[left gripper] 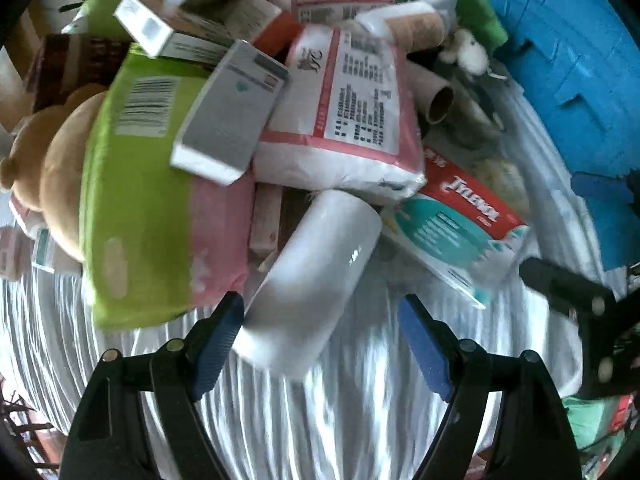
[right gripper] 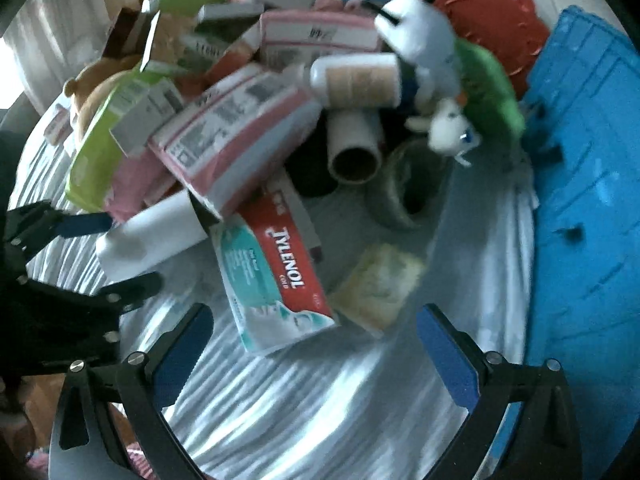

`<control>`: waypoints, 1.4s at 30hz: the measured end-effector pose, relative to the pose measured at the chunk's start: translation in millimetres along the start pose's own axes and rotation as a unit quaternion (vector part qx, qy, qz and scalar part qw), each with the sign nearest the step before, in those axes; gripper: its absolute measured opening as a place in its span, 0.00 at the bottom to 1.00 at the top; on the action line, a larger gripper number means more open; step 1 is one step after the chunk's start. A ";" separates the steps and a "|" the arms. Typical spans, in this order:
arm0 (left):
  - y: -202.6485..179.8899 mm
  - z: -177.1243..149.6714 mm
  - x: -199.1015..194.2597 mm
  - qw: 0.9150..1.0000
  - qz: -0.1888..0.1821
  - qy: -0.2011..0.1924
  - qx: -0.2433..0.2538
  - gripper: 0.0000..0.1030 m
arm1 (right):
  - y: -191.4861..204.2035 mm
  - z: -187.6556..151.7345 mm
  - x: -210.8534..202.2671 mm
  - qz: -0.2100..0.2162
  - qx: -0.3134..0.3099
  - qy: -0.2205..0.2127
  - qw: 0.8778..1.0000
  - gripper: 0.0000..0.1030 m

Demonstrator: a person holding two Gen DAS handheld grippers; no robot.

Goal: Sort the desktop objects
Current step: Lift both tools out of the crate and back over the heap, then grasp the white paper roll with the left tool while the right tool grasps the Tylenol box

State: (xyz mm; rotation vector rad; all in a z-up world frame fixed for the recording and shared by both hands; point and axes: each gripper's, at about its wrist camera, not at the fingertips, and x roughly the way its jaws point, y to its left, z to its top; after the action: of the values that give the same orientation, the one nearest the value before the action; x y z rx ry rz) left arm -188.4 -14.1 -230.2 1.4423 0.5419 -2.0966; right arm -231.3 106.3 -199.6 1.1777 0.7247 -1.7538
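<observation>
A heap of objects lies on a striped cloth. A white cylinder [left gripper: 312, 280] lies at the heap's front; it also shows in the right wrist view [right gripper: 152, 236]. My left gripper [left gripper: 320, 320] is open, its left pad touching the cylinder, the right pad apart from it. A red and teal Tylenol box [right gripper: 276, 276] lies in front of my right gripper [right gripper: 312, 344], which is open and empty above the cloth. The Tylenol box also shows in the left wrist view [left gripper: 460, 220]. The left gripper appears at the left edge of the right wrist view [right gripper: 100, 252].
A blue crate [right gripper: 592, 200] stands on the right. A red basket [right gripper: 496, 12] is behind it. The heap holds pink tissue packs [left gripper: 352, 108], a green-pink pack [left gripper: 140, 200], small boxes [left gripper: 228, 120], cardboard tubes [right gripper: 354, 148], plush toys [right gripper: 428, 48], a tape roll [right gripper: 404, 188] and a yellow sponge [right gripper: 380, 284].
</observation>
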 end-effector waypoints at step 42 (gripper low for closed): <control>-17.6 -46.7 -30.7 0.997 0.012 -0.008 -0.075 0.45 | 32.9 -24.7 22.4 0.001 -0.084 0.013 0.996 0.70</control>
State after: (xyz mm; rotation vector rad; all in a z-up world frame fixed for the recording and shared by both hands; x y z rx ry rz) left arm -156.9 33.5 -217.2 1.3402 0.6565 -2.0019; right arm -195.4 104.4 -229.6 1.0894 0.8681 -1.6434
